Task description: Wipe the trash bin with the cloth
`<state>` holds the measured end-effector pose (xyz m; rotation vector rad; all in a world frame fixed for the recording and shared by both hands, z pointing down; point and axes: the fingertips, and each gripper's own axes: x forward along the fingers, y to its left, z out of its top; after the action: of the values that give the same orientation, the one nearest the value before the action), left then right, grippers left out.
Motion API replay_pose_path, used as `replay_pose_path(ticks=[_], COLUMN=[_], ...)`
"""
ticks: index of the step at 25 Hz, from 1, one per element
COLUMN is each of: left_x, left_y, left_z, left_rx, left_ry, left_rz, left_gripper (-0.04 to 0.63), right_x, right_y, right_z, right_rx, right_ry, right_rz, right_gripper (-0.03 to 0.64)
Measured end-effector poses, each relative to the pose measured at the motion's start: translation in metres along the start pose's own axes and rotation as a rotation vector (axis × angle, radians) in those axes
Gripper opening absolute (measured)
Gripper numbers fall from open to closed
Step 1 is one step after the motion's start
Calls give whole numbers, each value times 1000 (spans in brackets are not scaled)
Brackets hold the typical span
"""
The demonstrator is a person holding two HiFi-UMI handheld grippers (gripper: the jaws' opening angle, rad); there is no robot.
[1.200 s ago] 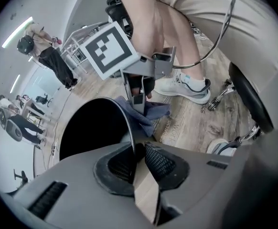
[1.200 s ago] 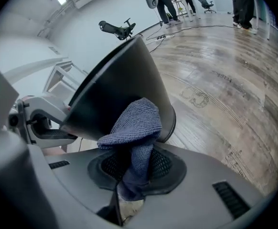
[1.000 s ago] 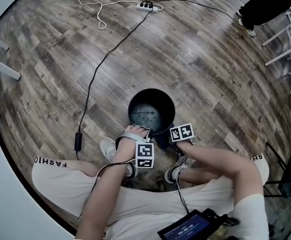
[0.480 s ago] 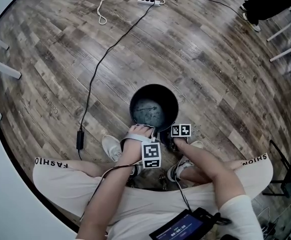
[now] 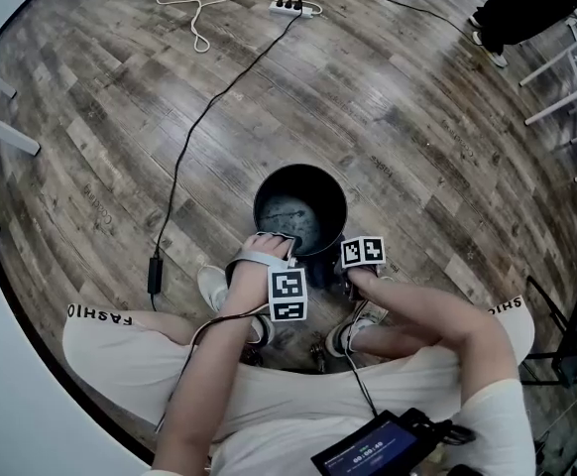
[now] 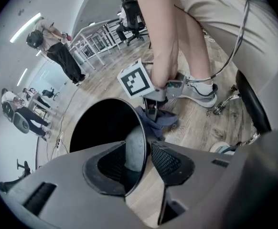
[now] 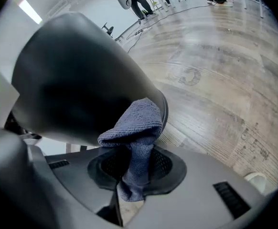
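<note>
The left gripper has just been opening its jaws, and they are now standing wide. The bin's rim is passing between them, with the fingers not pressing on it. The bin itself is sitting where it sat a second ago, and both hands are keeping close to its near side.

The trash bin is a round black pail with a thin rim, its inner bottom showing scuffed grey. It is standing upright on the wooden floor, just ahead of the seated person's shoes and well apart from the power strip near the floor's far edge. In the head view the left gripper is resting at the near left of the rim and the right gripper at the near right, lower down the outside.

The right gripper is clamping a blue-grey cloth. The cloth is bunching up out of the jaws and its folded top is pressing against the bin's dark outer wall, just under the rim. From the left gripper view the cloth is hanging between the bin's side and the floor.
</note>
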<state>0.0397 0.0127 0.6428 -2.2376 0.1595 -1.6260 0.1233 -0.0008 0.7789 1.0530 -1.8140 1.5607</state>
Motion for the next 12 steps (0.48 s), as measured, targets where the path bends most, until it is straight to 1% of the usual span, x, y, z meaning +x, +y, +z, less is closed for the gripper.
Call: replay_pose_path(ticks=[4,8,10,12], left_x=[6,11,15,20], left_y=[-2,-4,-6,-8], left_z=[-19,-22,-28,-37], left_rx=[27,30,39,66], left_ry=[47,55,89,132], left_rz=[-1,0,-4,1], left_gripper=[169,175,173,170], right_x=[-35,-68,-83,-93], right_y=[28,50,69,88], right_z=[6,5,0,-3], right_rx=[1,7,0,-11], right_ry=[18,49,70,80], right_rz=[49,83,128,172], right_gripper=[84,84,84,84])
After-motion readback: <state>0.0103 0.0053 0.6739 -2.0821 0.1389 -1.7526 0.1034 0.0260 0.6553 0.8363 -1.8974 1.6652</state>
